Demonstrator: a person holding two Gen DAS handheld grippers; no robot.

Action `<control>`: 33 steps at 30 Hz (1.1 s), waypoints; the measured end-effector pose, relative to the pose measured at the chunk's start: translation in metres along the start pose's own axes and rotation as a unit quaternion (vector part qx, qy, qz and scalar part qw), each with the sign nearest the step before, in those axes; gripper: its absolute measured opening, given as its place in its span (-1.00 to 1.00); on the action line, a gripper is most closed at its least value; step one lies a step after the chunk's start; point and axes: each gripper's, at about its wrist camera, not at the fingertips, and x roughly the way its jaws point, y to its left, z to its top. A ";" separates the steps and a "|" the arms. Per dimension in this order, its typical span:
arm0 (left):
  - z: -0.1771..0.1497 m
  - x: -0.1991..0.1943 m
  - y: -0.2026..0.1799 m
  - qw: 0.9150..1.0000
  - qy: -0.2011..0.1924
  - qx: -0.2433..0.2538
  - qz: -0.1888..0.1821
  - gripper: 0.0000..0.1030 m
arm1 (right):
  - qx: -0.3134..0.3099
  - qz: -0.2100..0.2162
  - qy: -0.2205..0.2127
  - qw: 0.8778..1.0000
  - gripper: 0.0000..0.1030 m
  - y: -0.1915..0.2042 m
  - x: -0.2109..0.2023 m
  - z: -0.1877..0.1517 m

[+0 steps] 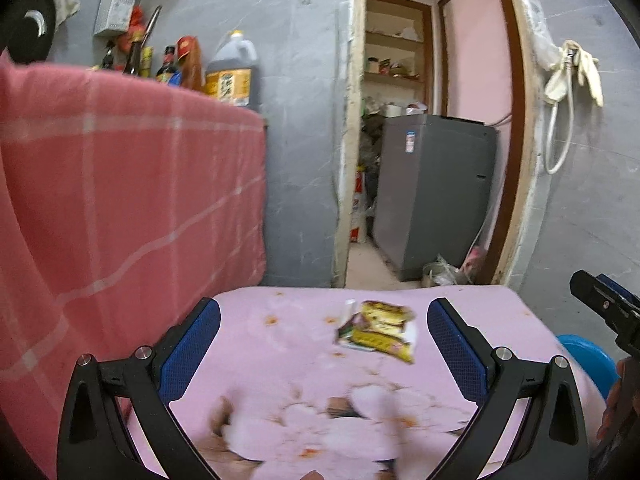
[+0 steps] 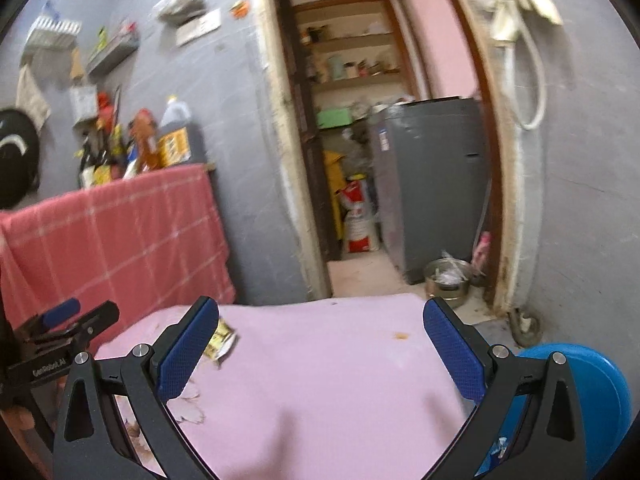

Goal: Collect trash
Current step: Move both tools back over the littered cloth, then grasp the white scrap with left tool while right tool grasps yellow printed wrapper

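A crumpled yellow and white snack wrapper (image 1: 378,330) lies flat on the counter (image 1: 288,344), which is draped in a pink cloth with a pale flower print. The wrapper serves as the landmark here. The left gripper (image 1: 323,346) hovers just short of the wrapper, its blue-padded fingers (image 1: 191,354) spread wide and holding nothing; the wrapper sits ahead of the gap between them, nearer the right-hand pad. The right gripper (image 2: 322,346) is off to the right of the wrapper, its blue-padded fingers (image 2: 454,350) likewise spread wide and grasping nothing. In the right wrist view the wrapper (image 2: 222,340) peeks out from behind the left-hand pad, partly hidden by it.

A round blue plastic bin (image 2: 572,396) stands well to the right of the wrapper, below the counter's edge. To the left of the wrapper hangs a red checked cloth (image 1: 120,184), with a large dark oil jug with a yellow label (image 1: 232,72) among bottles above it. Beyond the wrapper, through an open doorway, stands a grey box-shaped appliance (image 1: 432,192), and a steel pot (image 2: 446,278) sits on the floor beside it.
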 end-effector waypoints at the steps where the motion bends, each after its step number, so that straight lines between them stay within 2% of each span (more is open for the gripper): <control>1: -0.003 0.001 0.003 1.000 0.007 -0.006 0.001 0.97 | -0.005 0.005 0.007 1.000 1.00 0.003 0.005 0.001; 5: -0.007 0.013 0.017 0.999 0.038 -0.019 -0.008 0.97 | -0.023 0.027 0.040 0.999 0.99 0.015 0.028 0.001; 7: -0.007 0.020 0.019 0.999 0.051 -0.016 -0.005 0.97 | -0.030 0.039 0.060 0.997 0.92 0.020 0.041 0.001; 9: -0.007 0.027 0.019 0.998 0.066 -0.018 -0.006 0.96 | -0.037 0.045 0.079 0.995 0.67 0.025 0.054 0.000; 11: -0.007 0.035 0.021 0.996 0.081 -0.021 -0.017 0.95 | -0.043 0.054 0.094 0.993 0.59 0.030 0.065 -0.001; 17: -0.006 0.053 0.018 0.992 0.118 -0.017 -0.026 0.58 | -0.076 0.087 0.133 0.984 0.13 0.045 0.096 -0.004; 19: -0.006 0.060 0.016 0.990 0.133 -0.014 -0.035 0.34 | -0.086 0.098 0.147 0.980 -0.05 0.051 0.106 -0.006; 20: -0.006 0.062 0.014 0.989 0.139 -0.012 -0.037 0.30 | -0.087 0.102 0.153 0.979 -0.13 0.053 0.110 -0.007; 22: -0.006 0.067 0.011 0.987 0.151 -0.007 -0.046 0.13 | -0.090 0.114 0.169 0.975 -0.20 0.056 0.119 -0.009; 30: -0.004 0.091 0.003 0.979 0.196 -0.008 -0.062 -0.26 | -0.112 0.135 0.208 0.962 -0.47 0.071 0.144 -0.013; 33: -0.002 0.096 0.004 0.976 0.206 -0.013 -0.068 -0.31 | -0.116 0.137 0.218 0.959 -0.57 0.074 0.153 -0.015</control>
